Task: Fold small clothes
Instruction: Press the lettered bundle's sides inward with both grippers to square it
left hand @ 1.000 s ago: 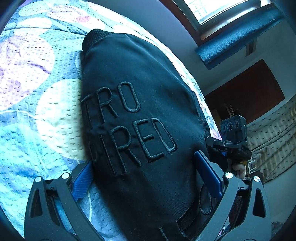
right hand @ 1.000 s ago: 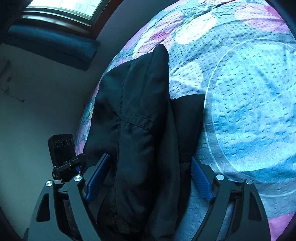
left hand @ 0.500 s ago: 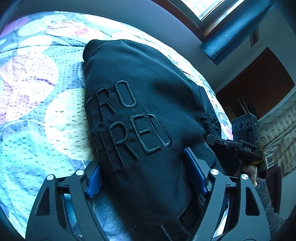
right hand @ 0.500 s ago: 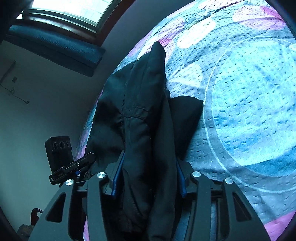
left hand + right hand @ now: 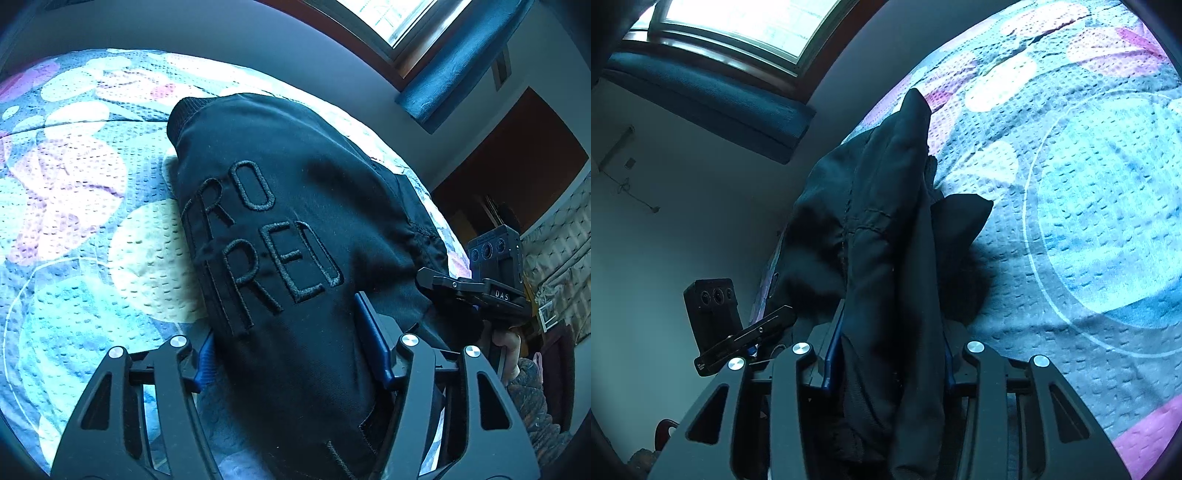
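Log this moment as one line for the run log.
item: black embroidered jacket on patterned quilted bedspread | left gripper: jaws just closing, clamped on jacket | right gripper: jaws just closing, clamped on jacket | fold: not done
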The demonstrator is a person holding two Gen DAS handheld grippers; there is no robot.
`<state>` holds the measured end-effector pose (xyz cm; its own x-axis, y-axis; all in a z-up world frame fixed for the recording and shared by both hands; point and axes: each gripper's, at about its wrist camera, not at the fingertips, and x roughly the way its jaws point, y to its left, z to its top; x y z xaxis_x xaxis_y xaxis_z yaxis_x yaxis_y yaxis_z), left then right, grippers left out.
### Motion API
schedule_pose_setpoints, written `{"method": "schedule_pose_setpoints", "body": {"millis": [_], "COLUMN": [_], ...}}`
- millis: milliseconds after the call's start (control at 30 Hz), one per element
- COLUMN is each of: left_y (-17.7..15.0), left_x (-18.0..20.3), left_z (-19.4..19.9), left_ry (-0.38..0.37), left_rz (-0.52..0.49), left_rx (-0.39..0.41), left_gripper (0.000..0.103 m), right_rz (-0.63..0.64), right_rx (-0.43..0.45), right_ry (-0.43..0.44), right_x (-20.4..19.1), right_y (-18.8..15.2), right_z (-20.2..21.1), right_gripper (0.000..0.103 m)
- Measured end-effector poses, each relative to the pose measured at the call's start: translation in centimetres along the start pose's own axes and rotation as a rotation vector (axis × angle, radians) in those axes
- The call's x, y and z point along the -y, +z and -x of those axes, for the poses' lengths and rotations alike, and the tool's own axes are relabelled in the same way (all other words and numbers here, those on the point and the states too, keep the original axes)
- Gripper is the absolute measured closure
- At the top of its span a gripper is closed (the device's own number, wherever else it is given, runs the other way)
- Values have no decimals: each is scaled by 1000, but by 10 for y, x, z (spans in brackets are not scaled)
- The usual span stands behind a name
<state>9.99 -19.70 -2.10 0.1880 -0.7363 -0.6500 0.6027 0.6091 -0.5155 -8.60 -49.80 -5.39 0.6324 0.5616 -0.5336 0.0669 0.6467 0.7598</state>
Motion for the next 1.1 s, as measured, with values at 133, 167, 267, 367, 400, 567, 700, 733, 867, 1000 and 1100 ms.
{"method": "schedule_pose_setpoints", "body": {"millis": [133, 167, 267, 367, 400, 567, 700, 733, 867, 1000, 1100], "left_y": [1, 2, 6, 13, 16, 28, 34, 34, 19, 12, 7], "left_x": [-12, -17, -32, -52, -59, -110, -149, -155, -180, -187, -188], "left_z": [13, 17, 31, 48, 53, 83, 94, 93, 84, 83, 92], "left_ry": [3, 11, 37, 72, 83, 110, 108, 107, 57, 18, 0], "left_rz": [14, 14, 26, 43, 47, 110, 144, 155, 217, 240, 255], "left_rx": [12, 15, 29, 50, 56, 94, 107, 100, 86, 101, 97], "left_gripper": [42, 42, 43, 43, 43, 43, 43, 43, 41, 37, 30], "right_rz": [16, 20, 26, 33, 34, 47, 38, 25, -17, -20, -29], "right_rx": [1, -3, -14, -34, -42, -86, -111, -118, -144, -142, -140], "right_ry": [27, 33, 47, 67, 74, 111, 138, 137, 130, 134, 111], "right_x": [-13, -17, -27, -39, -43, -70, -82, -80, -64, -59, -66], "right_y": [0, 0, 4, 8, 9, 16, 22, 22, 14, 12, 17], "right_z": [-5, -9, -28, -54, -61, -112, -144, -153, -164, -158, -158], "right_gripper": [63, 63, 63, 63, 63, 63, 63, 63, 63, 63, 51]}}
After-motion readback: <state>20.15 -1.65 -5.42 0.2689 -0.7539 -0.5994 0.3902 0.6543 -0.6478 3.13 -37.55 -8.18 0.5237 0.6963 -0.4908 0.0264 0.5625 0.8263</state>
